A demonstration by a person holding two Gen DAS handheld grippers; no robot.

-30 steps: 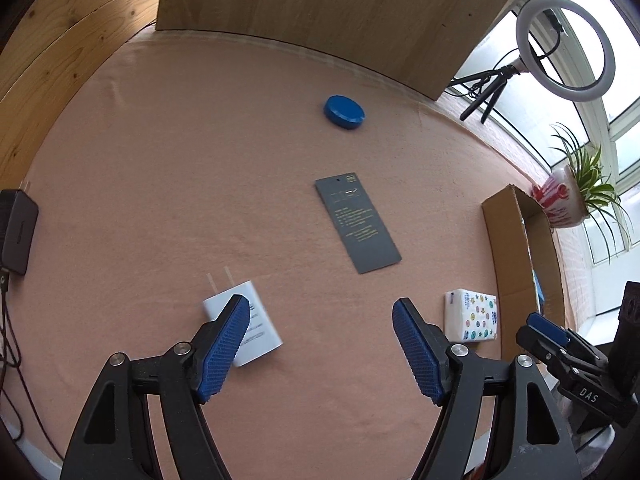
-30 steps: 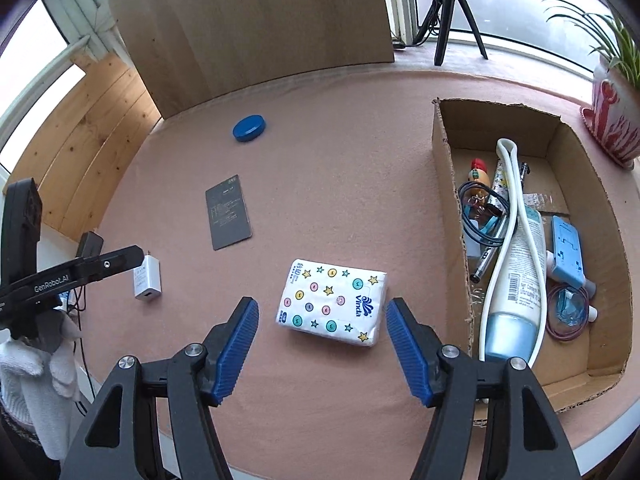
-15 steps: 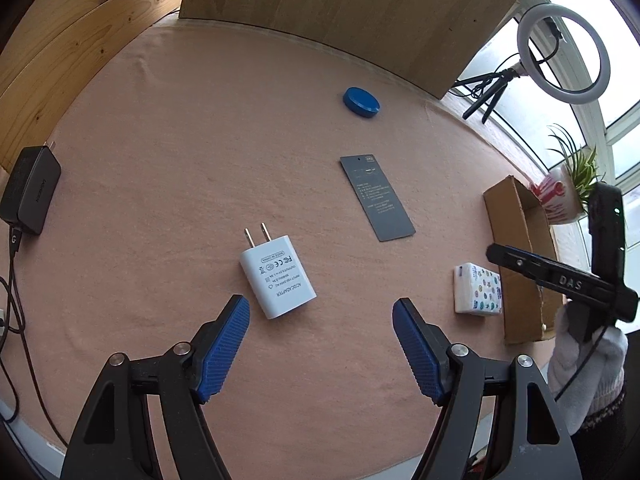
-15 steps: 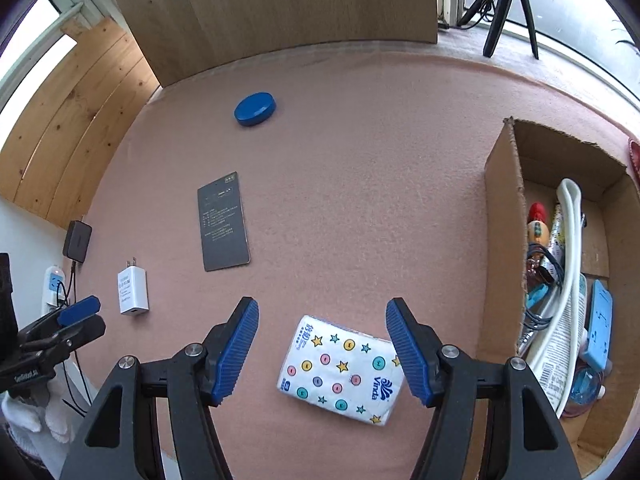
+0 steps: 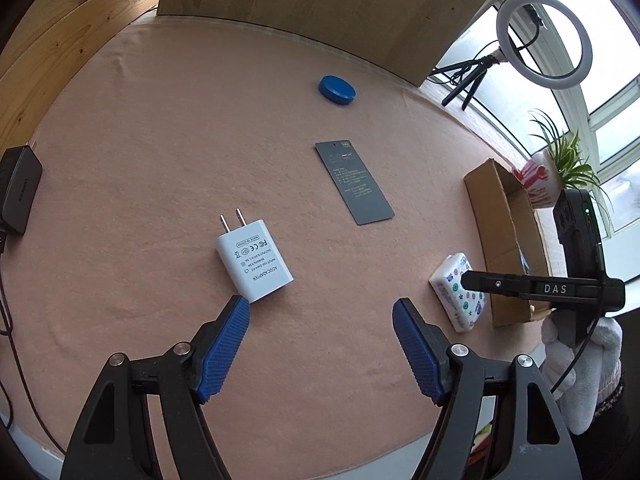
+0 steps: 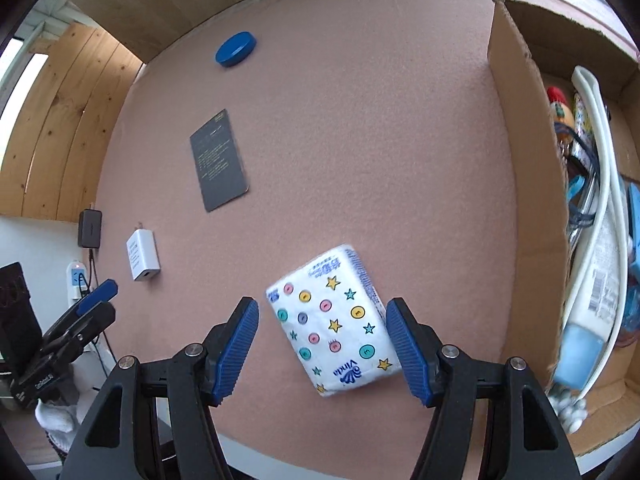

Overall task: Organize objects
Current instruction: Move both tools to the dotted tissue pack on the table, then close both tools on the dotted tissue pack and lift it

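Tabletop (image 6: pixel 360 140): pink felt cover, wood panels behind.
Tissue pack (image 6: pixel 334 322): white w/ coloured dots + stars, flat on tabletop, tilted; just left of cardboard box, not touching it. Landmark for the rest.
Right gripper (image 6: pixel 322 330): jaws spread wide, straddling tissue pack. Right pad right at pack's edge, contact can't tell; left pad w/ a gap. Nothing clamped.
Left gripper (image 5: pixel 320 334): jaws spread wide, empty, above bare felt well left of tissue pack. Left fingertip just below charger's lower corner, contact can't tell.
Charger (image 5: pixel 254 260): white plug adapter, flat, prongs pointing away from left gripper; well left of tissue pack.
Card (image 6: pixel 218 160): dark grey rectangle w/ small print, flat, beyond tissue pack and to its left.
Blue lid (image 6: pixel 236 49): round, far beyond tissue pack, near back panel.
Cardboard box (image 6: pixel 524 168): open top, right of tissue pack; holds white tube/bottle, cables, blue items, misc. bits.
Black adapter (image 6: pixel 90 228): at tabletop's left edge, beyond charger from tissue pack, cable attached.
Ring light (image 5: pixel 544 40): on tripod by window, beyond cardboard box.
Potted plant (image 5: pixel 560 168): past far side of cardboard box.
Gloved hand (image 5: pixel 580 364): white glove, holding right gripper handle.
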